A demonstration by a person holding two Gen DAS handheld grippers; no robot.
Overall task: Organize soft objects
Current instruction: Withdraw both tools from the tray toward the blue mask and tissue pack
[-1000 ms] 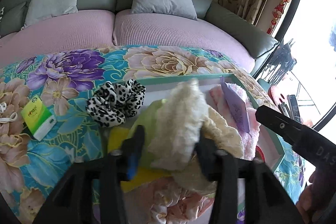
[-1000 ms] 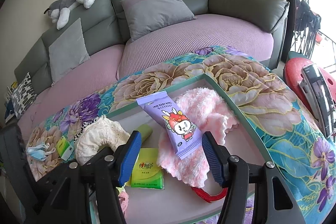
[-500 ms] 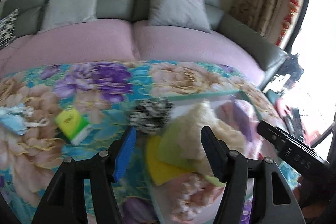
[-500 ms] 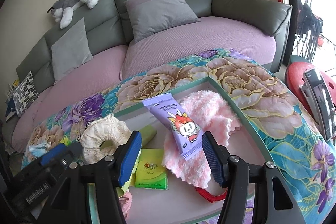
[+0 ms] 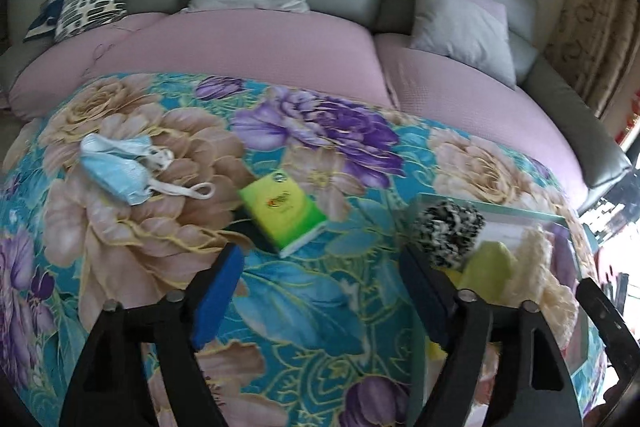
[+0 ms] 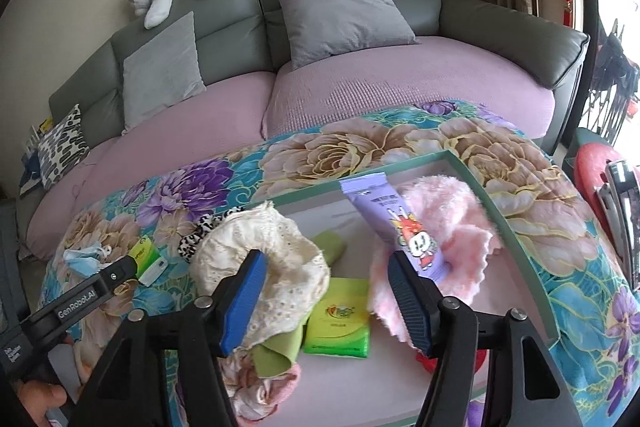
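Already gathered in the green-rimmed tray (image 6: 516, 235): pink fluffy cloth (image 6: 452, 223), cream lace piece (image 6: 280, 267), purple packet (image 6: 394, 223), green tissue pack (image 6: 340, 323). Still out on the floral bench (image 5: 312, 307): blue face mask (image 5: 116, 167), second tissue pack (image 5: 286, 213), spotted scrunchie (image 5: 448, 231) by the tray's rim. Roughly halfway, by judgement. Left tongs (image 5: 320, 291) opening, nothing between; right tongs (image 6: 324, 295) opening, gripping nothing.

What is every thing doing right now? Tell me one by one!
left gripper: empty, jaws opening
right gripper: empty, jaws opening
cream lace scrunchie: in tray
tray: open, filling up
green tissue pack: outside tray
blue face mask: crumpled on cloth
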